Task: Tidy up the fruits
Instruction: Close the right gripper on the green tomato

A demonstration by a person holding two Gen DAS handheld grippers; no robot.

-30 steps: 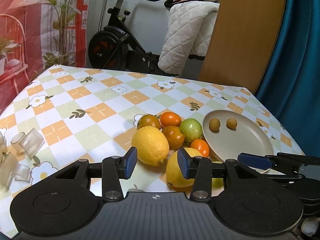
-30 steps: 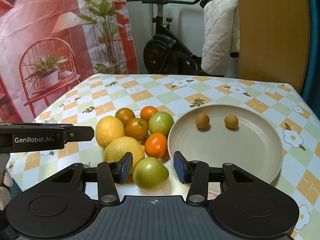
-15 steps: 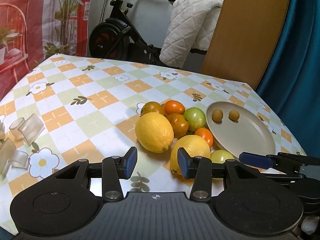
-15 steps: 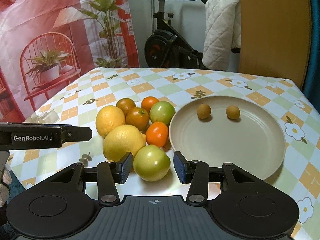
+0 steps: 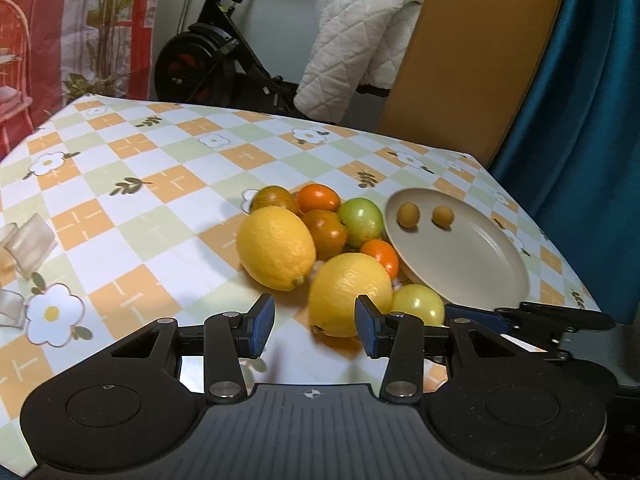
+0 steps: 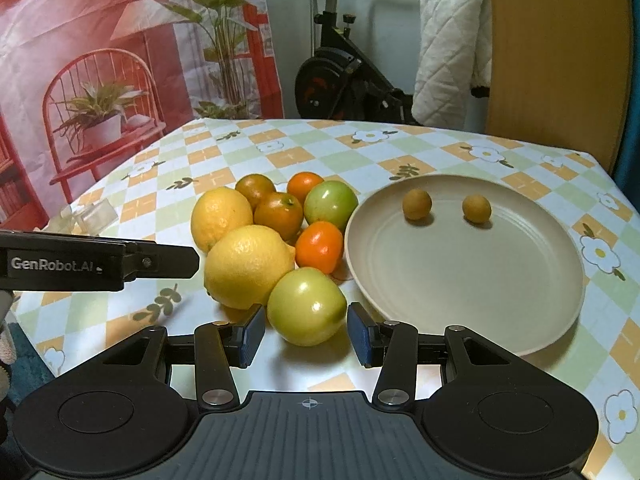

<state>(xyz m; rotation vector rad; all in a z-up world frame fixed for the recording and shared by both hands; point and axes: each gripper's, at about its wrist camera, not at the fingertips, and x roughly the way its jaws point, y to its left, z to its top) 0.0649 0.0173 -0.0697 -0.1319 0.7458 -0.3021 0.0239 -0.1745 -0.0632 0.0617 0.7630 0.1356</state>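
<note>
I am taking the beige plate (image 6: 464,276) as my landmark. Its near half is lying bare, so I am seeing room to come down there; only two small brown fruits (image 6: 417,204) are sitting toward its far rim. Left of the plate, the fruit cluster (image 6: 280,216) is crowding right up to the rim, leaving no gap. A green fruit (image 6: 306,306) is blocking the near-left approach, and the left gripper (image 5: 308,325) is reaching in beyond it. Farther left of the plate, the tablecloth (image 5: 132,216) is lying open.
</note>
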